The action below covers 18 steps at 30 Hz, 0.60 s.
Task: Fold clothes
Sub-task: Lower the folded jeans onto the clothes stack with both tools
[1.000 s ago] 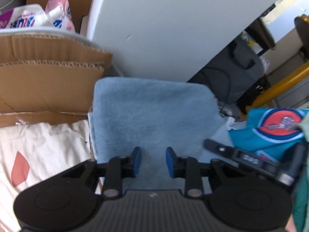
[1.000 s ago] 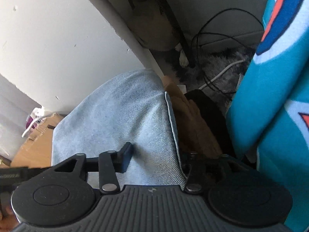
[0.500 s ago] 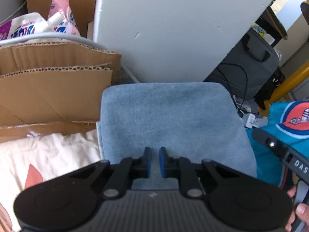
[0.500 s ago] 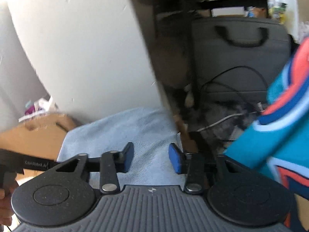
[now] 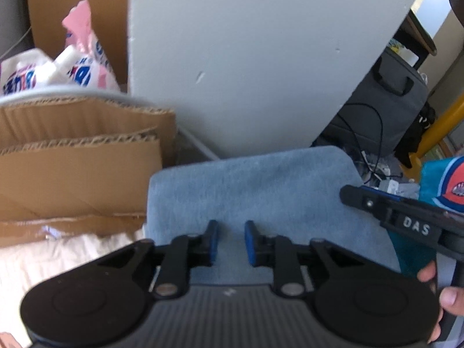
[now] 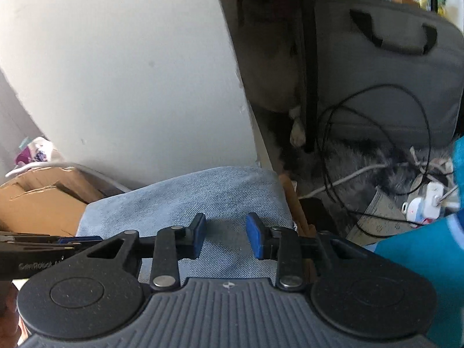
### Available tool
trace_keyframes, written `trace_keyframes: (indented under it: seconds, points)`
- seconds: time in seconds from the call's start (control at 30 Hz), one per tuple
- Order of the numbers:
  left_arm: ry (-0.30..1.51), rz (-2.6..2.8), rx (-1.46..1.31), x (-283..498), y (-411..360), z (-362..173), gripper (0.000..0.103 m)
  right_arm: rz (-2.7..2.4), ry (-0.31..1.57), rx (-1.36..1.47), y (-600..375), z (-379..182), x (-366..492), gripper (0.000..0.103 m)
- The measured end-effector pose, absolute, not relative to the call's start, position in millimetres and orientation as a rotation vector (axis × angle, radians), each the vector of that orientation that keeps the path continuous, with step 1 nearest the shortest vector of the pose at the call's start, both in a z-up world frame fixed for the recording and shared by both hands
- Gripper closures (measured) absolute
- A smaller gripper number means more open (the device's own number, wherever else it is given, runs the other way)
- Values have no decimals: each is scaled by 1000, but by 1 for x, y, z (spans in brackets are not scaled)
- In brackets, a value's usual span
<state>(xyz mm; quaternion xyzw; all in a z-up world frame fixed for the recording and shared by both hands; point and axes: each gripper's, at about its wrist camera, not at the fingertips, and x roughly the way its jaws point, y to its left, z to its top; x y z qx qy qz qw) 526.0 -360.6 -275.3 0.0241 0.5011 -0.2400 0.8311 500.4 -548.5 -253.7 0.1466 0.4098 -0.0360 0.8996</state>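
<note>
soft daylight, motion blur, fisheye bending at edges.

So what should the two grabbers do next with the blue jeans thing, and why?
Probably lift both away and go for the teal shirt next. The blue denim piece already lies as a neat folded rectangle, and the left gripper and right gripper both hang open above it, gripping nothing.

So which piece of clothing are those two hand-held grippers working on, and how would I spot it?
Find the big white panel standing at the back; directly in front of it lies the folded pale blue denim garment. Brown cardboard sits to its left and a teal printed shirt to its right; it alone is plain, faded blue.
</note>
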Motion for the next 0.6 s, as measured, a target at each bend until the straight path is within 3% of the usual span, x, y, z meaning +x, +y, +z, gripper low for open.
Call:
trace_keyframes:
  seconds: [0.37,0.6]
  points:
    - [1041,-529,99,528,-362,-275,70,-90,856,265,-540,-261,499,64]
    - [1003,-578,-1,483,-308,-250,67,-89,797,298,-532,-241,457,63]
